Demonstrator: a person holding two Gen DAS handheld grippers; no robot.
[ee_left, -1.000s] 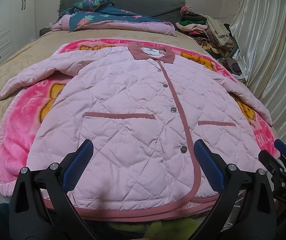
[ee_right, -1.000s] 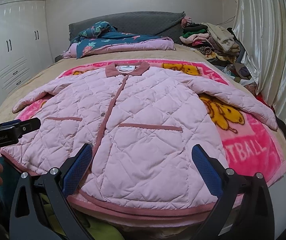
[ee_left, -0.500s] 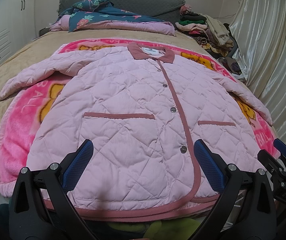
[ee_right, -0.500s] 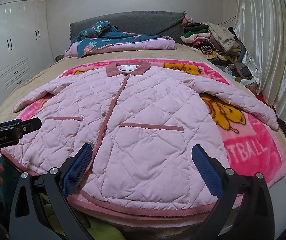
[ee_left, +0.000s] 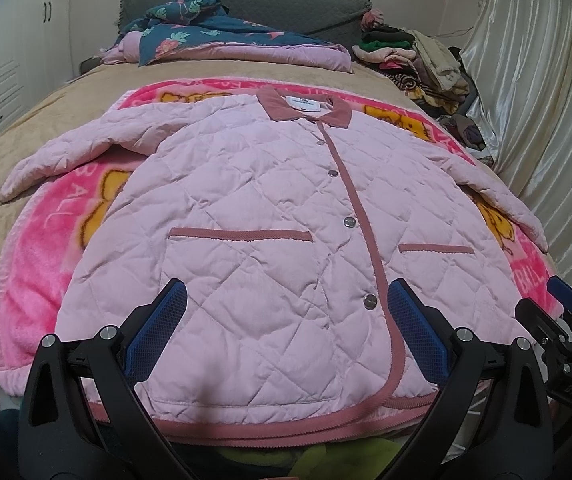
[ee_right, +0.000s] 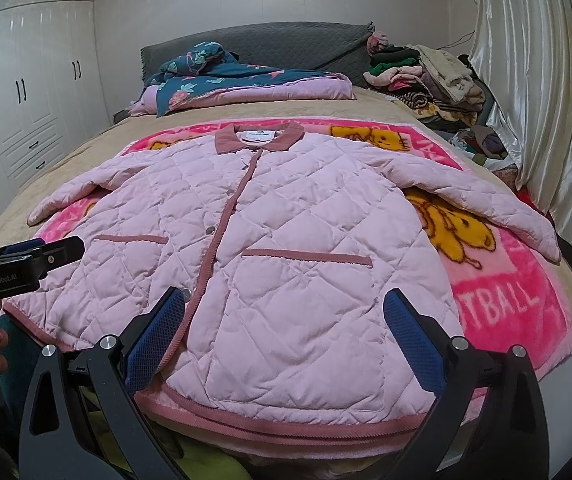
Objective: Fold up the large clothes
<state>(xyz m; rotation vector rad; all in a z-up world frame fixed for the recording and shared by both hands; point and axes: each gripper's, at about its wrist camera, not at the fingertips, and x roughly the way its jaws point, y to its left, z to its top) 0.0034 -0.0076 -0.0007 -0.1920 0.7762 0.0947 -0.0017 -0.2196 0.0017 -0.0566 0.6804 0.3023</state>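
A pink quilted jacket (ee_left: 270, 216) (ee_right: 294, 240) with dusty-rose trim and collar lies flat, buttoned, front up, on a bright pink cartoon blanket (ee_left: 46, 248) (ee_right: 498, 304). Both sleeves spread outward. My left gripper (ee_left: 286, 316) hovers open over the hem near the left pocket, holding nothing. My right gripper (ee_right: 284, 316) hovers open over the hem below the right pocket, also holding nothing. The right gripper's tip shows at the right edge of the left wrist view (ee_left: 562, 320); the left gripper shows at the left edge of the right wrist view (ee_right: 26, 264).
The blanket covers a tan bed (ee_left: 14, 132). A folded teal floral quilt (ee_right: 222, 76) lies by the grey headboard (ee_right: 270, 44). A heap of clothes (ee_right: 426, 76) sits at the far right, shiny curtains (ee_right: 542, 92) beyond. White wardrobes (ee_right: 34, 88) stand left.
The right wrist view has shifted slightly back and up, the jacket sitting a little lower in frame. The left gripper has hardly moved. Both stay open.
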